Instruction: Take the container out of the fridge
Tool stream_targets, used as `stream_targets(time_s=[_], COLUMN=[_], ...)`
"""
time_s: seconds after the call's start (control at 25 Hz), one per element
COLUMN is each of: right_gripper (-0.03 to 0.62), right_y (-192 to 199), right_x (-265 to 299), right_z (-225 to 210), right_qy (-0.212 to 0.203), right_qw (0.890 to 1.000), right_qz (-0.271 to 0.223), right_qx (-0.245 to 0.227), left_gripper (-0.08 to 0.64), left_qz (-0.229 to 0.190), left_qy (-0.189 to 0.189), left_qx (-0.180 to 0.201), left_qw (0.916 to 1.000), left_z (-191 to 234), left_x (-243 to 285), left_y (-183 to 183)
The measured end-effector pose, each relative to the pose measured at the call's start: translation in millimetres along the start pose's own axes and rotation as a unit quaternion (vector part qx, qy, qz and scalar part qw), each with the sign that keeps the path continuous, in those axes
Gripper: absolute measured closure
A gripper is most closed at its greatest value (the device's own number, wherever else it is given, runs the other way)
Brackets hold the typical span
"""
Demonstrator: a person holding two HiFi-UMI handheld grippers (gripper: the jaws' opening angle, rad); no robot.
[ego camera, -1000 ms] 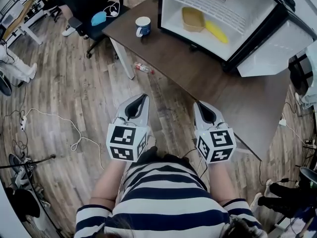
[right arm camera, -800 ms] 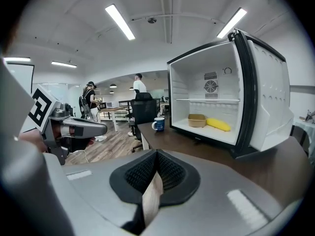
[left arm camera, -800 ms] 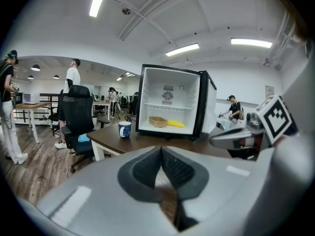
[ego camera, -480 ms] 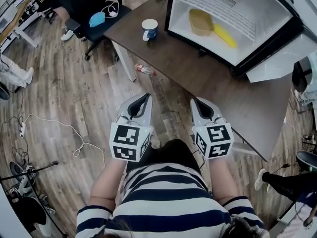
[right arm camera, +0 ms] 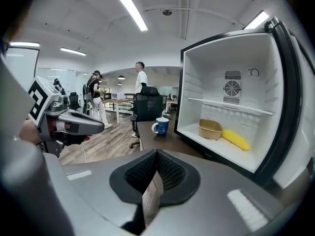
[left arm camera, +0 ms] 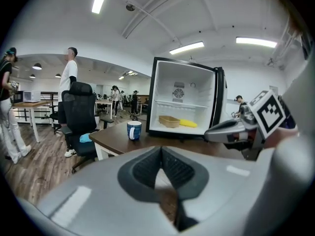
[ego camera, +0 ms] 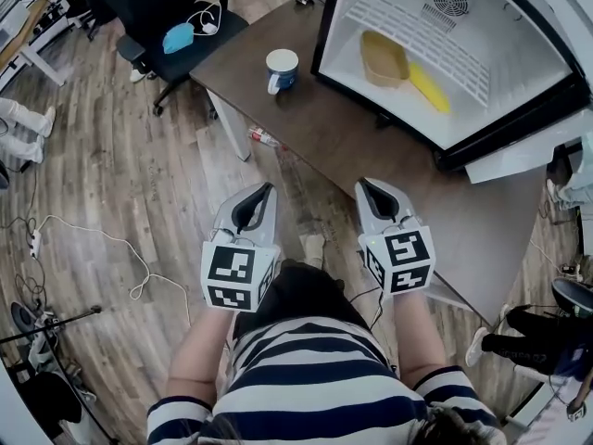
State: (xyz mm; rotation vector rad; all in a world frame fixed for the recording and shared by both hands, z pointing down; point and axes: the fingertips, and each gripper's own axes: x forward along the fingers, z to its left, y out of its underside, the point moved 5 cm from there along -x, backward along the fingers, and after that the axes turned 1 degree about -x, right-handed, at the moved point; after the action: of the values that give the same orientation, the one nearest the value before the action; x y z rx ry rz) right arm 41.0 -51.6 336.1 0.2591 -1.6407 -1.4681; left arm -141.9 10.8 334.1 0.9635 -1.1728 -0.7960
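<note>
Open office, wood-plank floor, and a dark table running diagonally across the head view.

Chair stands off the table's far left corner. It is clear of any path to the fridge.

Left gripper: jaws together, nothing between them. It is held low by the torso, over the floor and short of the table's near edge. Judged a carry posture, with no reach begun.

Mug stands upright near the table's far left corner, just left of the fridge opening. It is apart from the fridge, yet it is the nearest thing a wide left-side swing could clip.

Right gripper: jaws closed and empty. It sits level with the left one, also short of the near edge, and points roughly at the fridge mouth. It must be opened before any grasp.

Fridge sits on the table's far right part with its door swung fully out to the right, so the mouth is unobstructed. The table strip in front of the opening is bare and is a likely set-down spot.

Container, tan with its open top up, is on the fridge floor toward the back and left of centre. Task not yet started.

Yellow item lies just beside the container on its right. Contact cannot be told. The left side wall is near but apart from the container. Judgement: the most free room is at the container's front rim, so approach straight in through the mouth and lift clear of the sill before pulling out.
</note>
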Motion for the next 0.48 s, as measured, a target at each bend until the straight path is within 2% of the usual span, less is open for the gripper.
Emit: stream_targets(time_s=[0.16, 0.48], right_gripper=[0.59, 0.533], right_y=[-13, -26], right_x=[27, 78], right_z=[-21, -71], right_qy=[-0.005, -0.015], right_qw=[1.0, 0.999], right_qz=[-0.008, -0.01], right_qx=[-0.018, -0.034], left_gripper=[0.56, 0.56], left_qz=[-0.005, -0.013], left_qy=[-0.005, -0.014], left_qx=[-0.008, 0.0], left_qw=[0.9999, 0.9998], left_z=[7, 12], left_x=[26, 84], left_y=[-8, -25])
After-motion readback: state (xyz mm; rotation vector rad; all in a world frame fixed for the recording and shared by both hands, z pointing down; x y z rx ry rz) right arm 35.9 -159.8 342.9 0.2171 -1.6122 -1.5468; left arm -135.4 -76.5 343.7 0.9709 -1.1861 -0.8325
